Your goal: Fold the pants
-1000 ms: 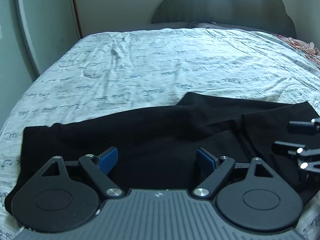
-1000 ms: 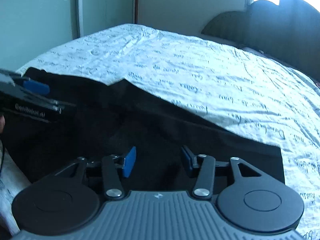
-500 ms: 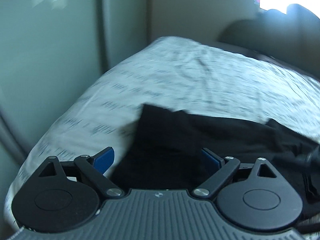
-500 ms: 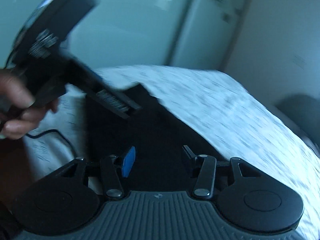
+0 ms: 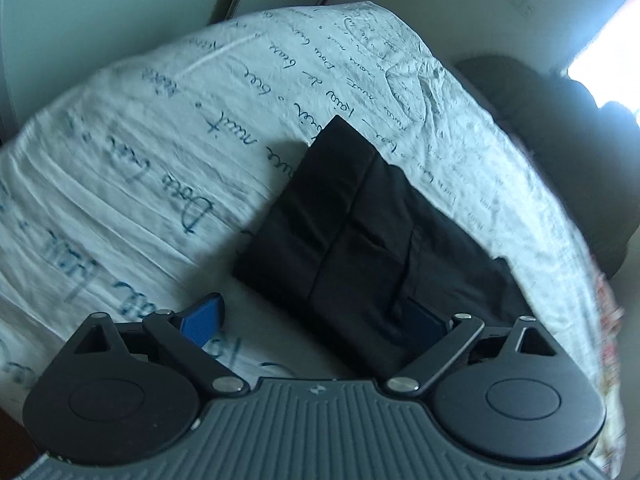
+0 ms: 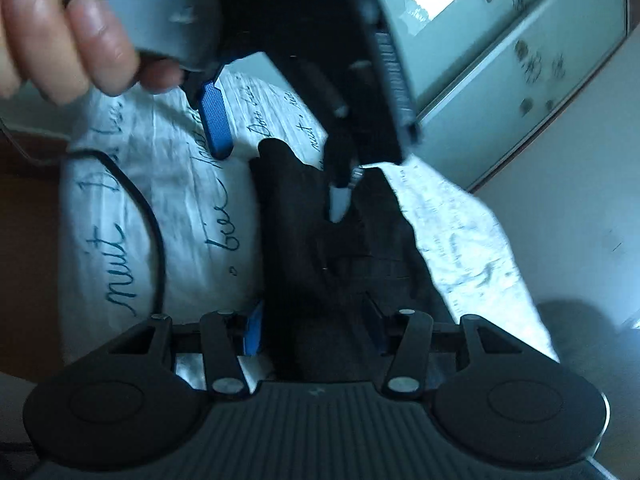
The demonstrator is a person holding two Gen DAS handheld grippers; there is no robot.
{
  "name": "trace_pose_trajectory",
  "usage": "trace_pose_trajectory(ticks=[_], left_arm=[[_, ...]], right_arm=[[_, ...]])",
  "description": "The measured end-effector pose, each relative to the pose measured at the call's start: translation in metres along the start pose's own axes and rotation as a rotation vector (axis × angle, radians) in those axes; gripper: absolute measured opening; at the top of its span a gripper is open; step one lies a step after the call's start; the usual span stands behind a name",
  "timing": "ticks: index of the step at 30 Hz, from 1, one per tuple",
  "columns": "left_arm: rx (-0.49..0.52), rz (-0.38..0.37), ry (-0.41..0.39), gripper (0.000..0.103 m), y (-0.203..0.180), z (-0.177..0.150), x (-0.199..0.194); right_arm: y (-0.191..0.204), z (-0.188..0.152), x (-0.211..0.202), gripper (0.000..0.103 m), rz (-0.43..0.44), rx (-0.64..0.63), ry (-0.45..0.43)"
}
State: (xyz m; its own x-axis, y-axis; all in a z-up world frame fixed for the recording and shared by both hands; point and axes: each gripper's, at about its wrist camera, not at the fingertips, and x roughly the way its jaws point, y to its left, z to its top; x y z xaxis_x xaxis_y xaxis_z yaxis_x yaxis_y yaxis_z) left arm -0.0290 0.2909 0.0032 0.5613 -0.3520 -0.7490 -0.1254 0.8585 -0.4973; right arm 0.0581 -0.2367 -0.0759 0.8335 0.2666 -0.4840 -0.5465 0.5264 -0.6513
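The black pants (image 5: 360, 232) lie spread on the white bedsheet with script print (image 5: 160, 160); one end with a hem band points toward the bed's corner. My left gripper (image 5: 316, 320) is open and hovers over the near edge of that end, its right finger over the cloth, its left finger over the sheet. My right gripper (image 6: 316, 324) is open and straddles the pants (image 6: 320, 248) further along. The left gripper (image 6: 276, 136) also shows in the right wrist view, held by a hand above the cloth's end.
A pale wardrobe with a glossy door (image 6: 520, 60) stands beside the bed. A dark headboard (image 5: 580, 152) is at the far end. A black cable (image 6: 148, 220) hangs across the sheet near the bed's edge.
Both grippers have swung left toward the pants' end near the bed's corner and dropped close to the cloth. Both stay open.
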Motion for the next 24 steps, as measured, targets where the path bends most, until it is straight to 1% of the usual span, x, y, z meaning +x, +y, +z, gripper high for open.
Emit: trace_pose_trajectory(ticks=[3, 5, 7, 9, 11, 12, 13, 16, 19, 20, 21, 22, 24], left_arm=[[-0.084, -0.085, 0.010, 0.099, 0.008, 0.003, 0.005], [-0.137, -0.153, 0.022, 0.100, 0.012, 0.005, 0.009], [-0.184, -0.205, 0.035, 0.100, 0.016, 0.006, 0.017], [-0.219, -0.239, 0.030, 0.101, 0.018, 0.006, 0.023], [-0.243, -0.271, 0.017, 0.101, 0.019, 0.007, 0.028], [-0.253, -0.282, 0.014, 0.101, 0.019, 0.008, 0.030], [-0.262, -0.295, 0.010, 0.101, 0.020, 0.008, 0.032], [-0.270, -0.329, -0.011, 0.101, 0.017, 0.013, 0.039], [-0.264, -0.352, -0.025, 0.101, 0.011, 0.019, 0.047], [-0.256, -0.353, -0.030, 0.101, 0.010, 0.021, 0.049], [-0.243, -0.350, -0.035, 0.100, 0.008, 0.023, 0.051], [-0.231, -0.345, -0.042, 0.100, 0.006, 0.025, 0.052], [-0.214, -0.339, -0.043, 0.100, 0.005, 0.028, 0.055]], right_arm=[[0.018, 0.003, 0.008, 0.049, -0.073, -0.084, -0.021], [0.024, 0.006, 0.015, 0.048, -0.105, -0.121, -0.039], [0.024, 0.011, 0.020, 0.045, -0.110, -0.131, -0.063], [0.022, 0.017, 0.026, 0.033, -0.097, -0.120, -0.071], [0.016, 0.020, 0.029, 0.030, -0.082, -0.084, -0.083], [0.011, 0.022, 0.030, 0.029, -0.064, -0.041, -0.085], [0.001, 0.023, 0.028, 0.029, -0.033, 0.031, -0.086], [-0.040, 0.024, 0.024, 0.029, 0.068, 0.291, -0.095], [-0.073, 0.016, 0.020, 0.029, 0.146, 0.492, -0.117], [-0.080, 0.014, 0.019, 0.029, 0.176, 0.535, -0.120], [-0.086, 0.011, 0.019, 0.029, 0.230, 0.560, -0.113], [-0.091, 0.009, 0.019, 0.029, 0.310, 0.573, -0.103], [-0.104, 0.000, 0.008, 0.029, 0.427, 0.625, -0.143]])
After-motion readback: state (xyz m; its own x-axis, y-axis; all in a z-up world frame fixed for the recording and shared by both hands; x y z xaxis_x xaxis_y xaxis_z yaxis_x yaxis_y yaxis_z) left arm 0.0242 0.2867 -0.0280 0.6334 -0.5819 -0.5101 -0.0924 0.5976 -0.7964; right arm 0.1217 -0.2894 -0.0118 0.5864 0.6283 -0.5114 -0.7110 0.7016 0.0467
